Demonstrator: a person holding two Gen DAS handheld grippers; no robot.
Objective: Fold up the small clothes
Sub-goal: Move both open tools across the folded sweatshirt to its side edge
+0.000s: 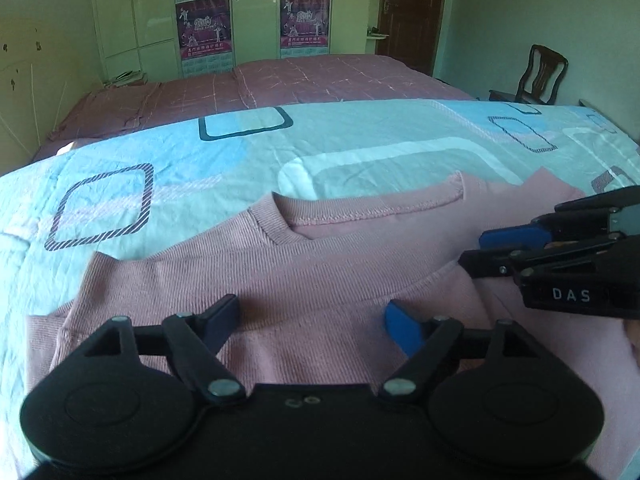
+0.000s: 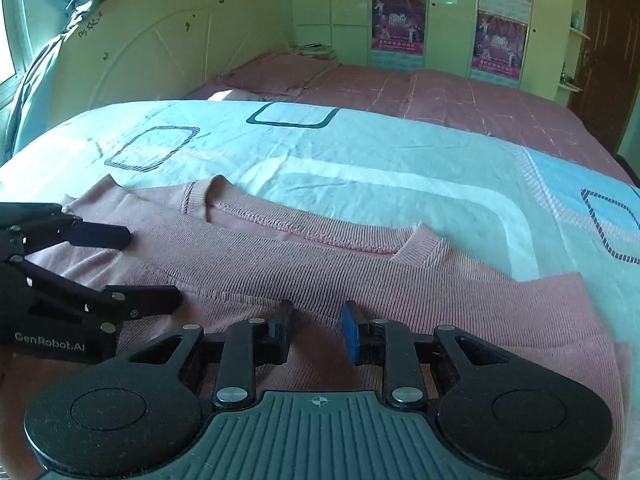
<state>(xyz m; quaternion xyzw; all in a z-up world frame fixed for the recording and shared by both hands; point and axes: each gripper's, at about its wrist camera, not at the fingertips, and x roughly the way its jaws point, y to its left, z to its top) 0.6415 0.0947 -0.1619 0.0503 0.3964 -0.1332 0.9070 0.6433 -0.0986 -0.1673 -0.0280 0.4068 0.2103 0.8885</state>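
Both grippers hover low over the pink sweater (image 1: 280, 280) spread on the bed (image 1: 120, 168), its neckline on the far side. Left gripper (image 1: 312, 320) and right gripper (image 2: 316, 328) jaws stand apart; contact seems unlikely.

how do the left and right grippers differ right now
The left gripper stands wide open over the pink sweater; the right gripper is open too, but with a narrower gap. The left sits toward the sweater's left part, the right toward its right. Both have one black and one blue finger, and neither holds cloth.
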